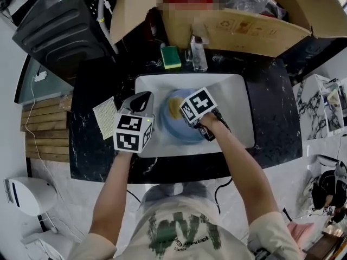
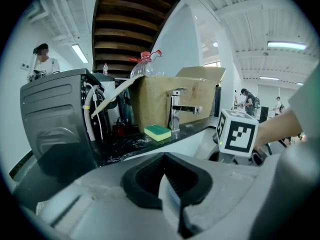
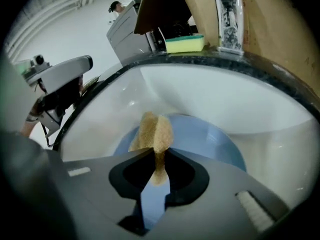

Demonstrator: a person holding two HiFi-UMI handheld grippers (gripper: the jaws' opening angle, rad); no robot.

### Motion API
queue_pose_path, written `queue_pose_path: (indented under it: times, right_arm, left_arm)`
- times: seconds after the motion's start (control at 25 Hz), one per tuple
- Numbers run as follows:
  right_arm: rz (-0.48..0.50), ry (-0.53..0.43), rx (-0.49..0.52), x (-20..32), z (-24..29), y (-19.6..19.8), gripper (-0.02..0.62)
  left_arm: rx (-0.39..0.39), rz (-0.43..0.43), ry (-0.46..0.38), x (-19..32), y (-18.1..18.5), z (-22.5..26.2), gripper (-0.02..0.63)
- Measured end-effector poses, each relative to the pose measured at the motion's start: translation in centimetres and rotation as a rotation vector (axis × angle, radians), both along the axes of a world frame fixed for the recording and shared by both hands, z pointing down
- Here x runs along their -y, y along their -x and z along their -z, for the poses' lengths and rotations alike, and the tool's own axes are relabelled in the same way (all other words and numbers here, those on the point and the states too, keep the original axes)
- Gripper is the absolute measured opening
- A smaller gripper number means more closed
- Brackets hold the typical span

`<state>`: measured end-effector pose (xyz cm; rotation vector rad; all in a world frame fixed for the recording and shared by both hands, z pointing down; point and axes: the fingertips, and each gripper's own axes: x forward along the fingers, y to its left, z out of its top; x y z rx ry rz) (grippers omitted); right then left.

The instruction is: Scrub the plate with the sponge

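The left tongs (image 2: 175,186) hung closed and empty at the sink's (image 1: 238,91) left rim, apparently to keep clear, while the right tongs (image 3: 159,170) pinched the tan sponge (image 3: 152,131), its free end down on the blue plate (image 3: 210,143) for scrubbing.

The plate (image 3: 210,139) is pale blue, the sponge (image 3: 152,134) a grainy tan, the sink (image 3: 200,94) plain white. The bench (image 1: 271,96) is black with thin white veining (marble-like). The scouring pad (image 1: 171,57) is green over yellow, the cardboard box (image 1: 244,28) brown, the cloth (image 1: 104,117) pale yellow with a fine grid.
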<state>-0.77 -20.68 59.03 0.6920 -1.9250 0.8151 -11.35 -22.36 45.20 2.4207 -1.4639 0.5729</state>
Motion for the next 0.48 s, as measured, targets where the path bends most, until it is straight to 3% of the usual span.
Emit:
queue_pose_path:
  times: [0.48]
  right_arm:
    - [-0.066, 0.138, 0.047, -1.5, -2.9, 2.6, 0.061]
  left_arm:
    - [0.001, 0.018, 0.007, -0.1, 0.8, -0.1, -0.002]
